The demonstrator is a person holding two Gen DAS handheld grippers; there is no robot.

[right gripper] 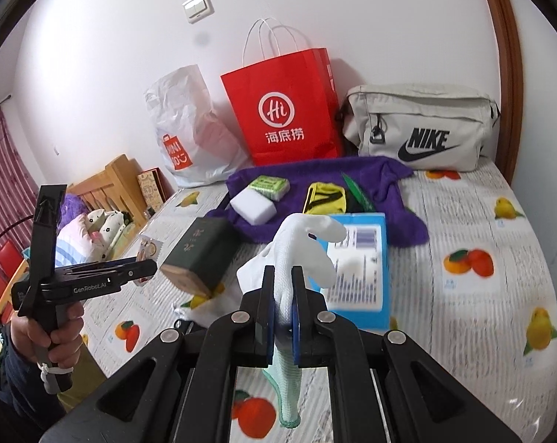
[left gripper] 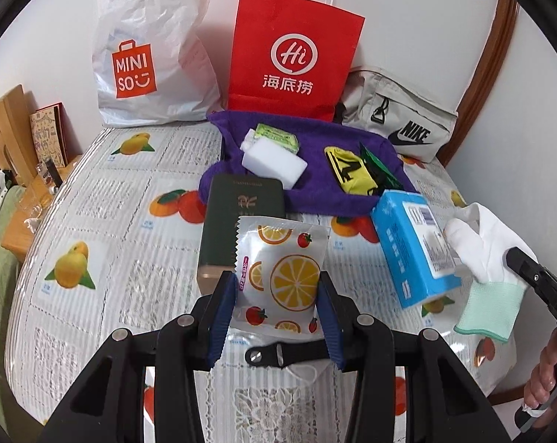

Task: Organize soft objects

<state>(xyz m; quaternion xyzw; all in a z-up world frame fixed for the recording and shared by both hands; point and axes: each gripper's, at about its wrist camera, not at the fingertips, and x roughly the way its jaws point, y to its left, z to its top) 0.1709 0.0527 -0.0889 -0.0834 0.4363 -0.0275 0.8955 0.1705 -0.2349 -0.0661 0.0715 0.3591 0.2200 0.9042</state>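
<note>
While the left gripper (left gripper: pixel 276 295) grasps a citrus-print sachet (left gripper: pixel 278 277) by its edges above the tabletop (left gripper: pixel 130 192), the right gripper (right gripper: pixel 282 295) is clenched on a white glove (right gripper: pixel 296 247); the slick sachet may slip onto the purple towel (left gripper: pixel 315 184) beyond.

Sponge (left gripper: pixel 274 164) on towel (left gripper: pixel 315 188), bags (left gripper: pixel 296 55) behind.
</note>
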